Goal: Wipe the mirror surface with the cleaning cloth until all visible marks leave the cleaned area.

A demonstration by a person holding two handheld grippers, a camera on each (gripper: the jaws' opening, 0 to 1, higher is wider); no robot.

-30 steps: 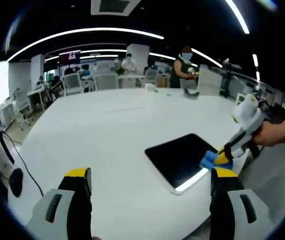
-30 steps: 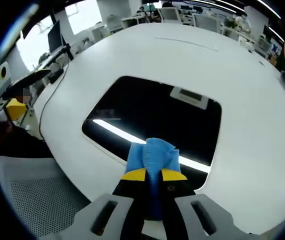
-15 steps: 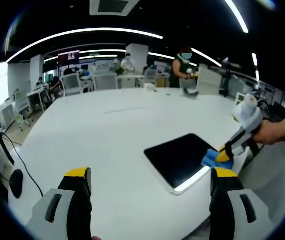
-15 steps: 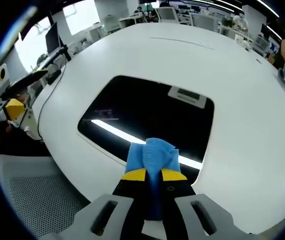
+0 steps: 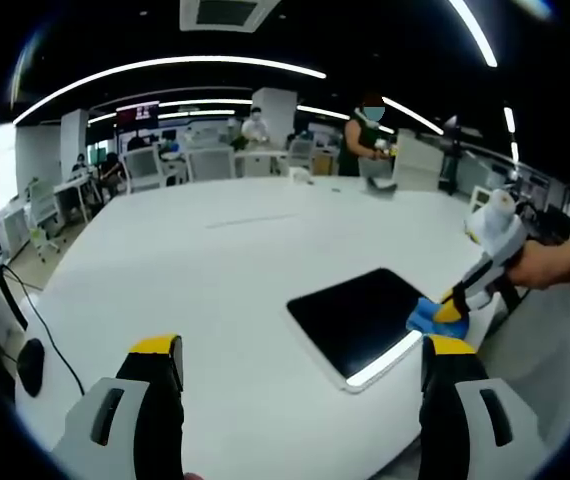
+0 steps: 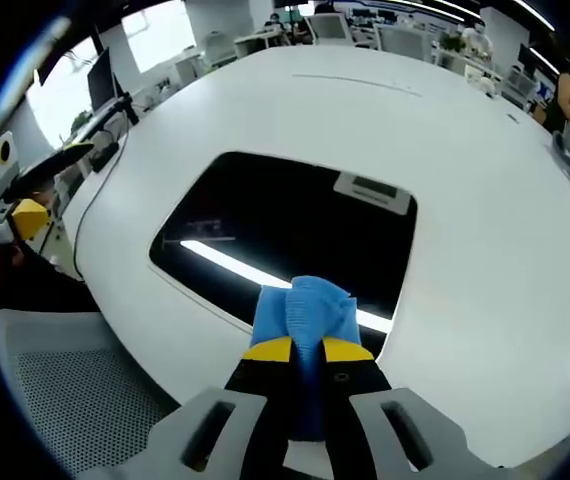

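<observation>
The right gripper (image 6: 307, 350) has its jaws pinched on a blue cloth (image 6: 305, 310), pressed against the near edge of the dark mirror (image 6: 285, 235) (flat on the white worktop (image 6: 485, 230)). The left gripper (image 5: 300, 365) hovers, jaws spread wide, holding nothing.

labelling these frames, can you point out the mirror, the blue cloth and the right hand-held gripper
mirror (image 6: 295, 225), right gripper view, on its dark middle
blue cloth (image 6: 305, 310), right gripper view, on the bunched top fold
right hand-held gripper (image 6: 306, 352), right gripper view, between its yellow tips
</observation>
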